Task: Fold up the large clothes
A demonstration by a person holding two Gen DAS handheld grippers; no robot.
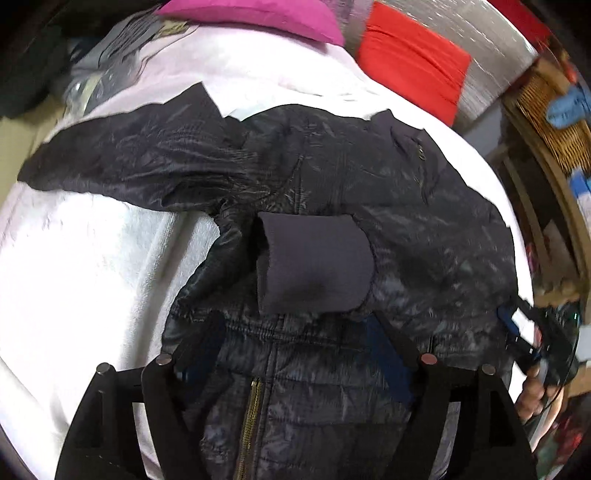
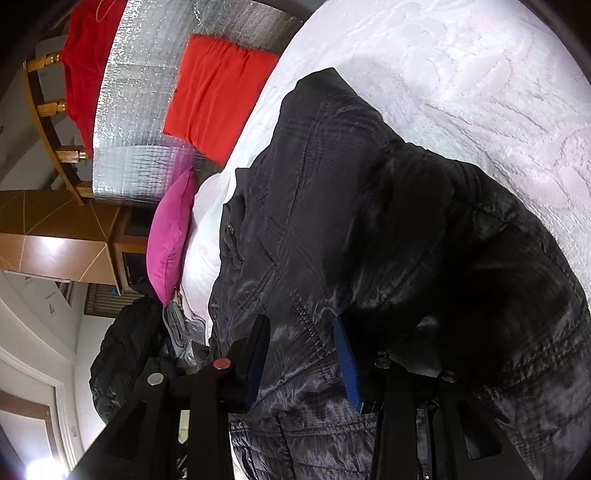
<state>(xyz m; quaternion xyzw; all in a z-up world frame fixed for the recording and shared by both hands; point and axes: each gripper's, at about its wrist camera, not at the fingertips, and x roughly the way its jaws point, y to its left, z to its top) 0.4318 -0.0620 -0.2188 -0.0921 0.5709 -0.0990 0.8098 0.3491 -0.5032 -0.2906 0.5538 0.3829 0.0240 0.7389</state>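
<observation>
A dark quilted jacket [image 1: 332, 166] lies spread on a white bedspread [image 1: 92, 277], its gold zipper [image 1: 251, 406] facing up. One sleeve is folded across the body, and its knit cuff [image 1: 314, 258] rests on the chest. The other sleeve stretches out to the left. My left gripper [image 1: 288, 343] hangs open just short of the cuff, holding nothing. My right gripper [image 1: 524, 339], held by a hand, sits at the jacket's right edge. In the right wrist view the right gripper [image 2: 301, 354] is shut on a fold of the jacket [image 2: 369, 221].
A pink cushion [image 1: 258, 14] and a red cushion [image 1: 413, 62] lean against a silver foil panel [image 2: 140, 74] at the head of the bed. Loose clothes [image 1: 92, 74] lie at the far left. A wicker basket [image 1: 546, 107] stands to the right, off the bed.
</observation>
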